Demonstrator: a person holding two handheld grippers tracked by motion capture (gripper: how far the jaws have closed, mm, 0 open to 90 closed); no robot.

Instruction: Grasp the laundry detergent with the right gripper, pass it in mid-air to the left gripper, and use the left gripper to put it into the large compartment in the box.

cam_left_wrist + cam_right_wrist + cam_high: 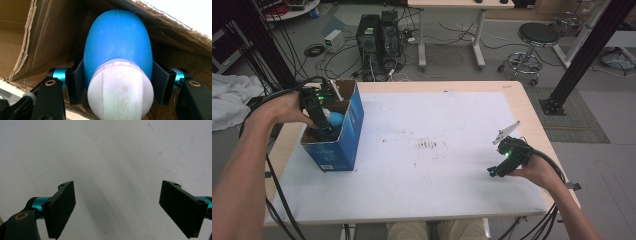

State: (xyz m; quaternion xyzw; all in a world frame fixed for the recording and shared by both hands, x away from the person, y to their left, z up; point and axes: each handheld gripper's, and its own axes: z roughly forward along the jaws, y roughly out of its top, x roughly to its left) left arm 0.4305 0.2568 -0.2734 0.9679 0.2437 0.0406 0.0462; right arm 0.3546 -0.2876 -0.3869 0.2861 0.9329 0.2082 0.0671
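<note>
At the left, the left gripper (pixel 323 125) is reaching down into the open blue cardboard box (pixel 348 132), its jaws clamping the blue-and-white bottle (pixel 117 57) inside it. The bottle is not yet released or lifted clear. At the right, the right gripper (pixel 117 207) is hovering over the white tabletop (pixel 437 165), jaws spread and holding nothing.

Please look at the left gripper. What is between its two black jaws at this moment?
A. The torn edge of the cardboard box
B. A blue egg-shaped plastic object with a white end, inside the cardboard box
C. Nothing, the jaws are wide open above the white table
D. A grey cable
B: in the left gripper view, the left gripper has both jaws pressed on the sides of the blue egg-shaped plastic object with a white end, within the blue-sided open cardboard box.
</note>
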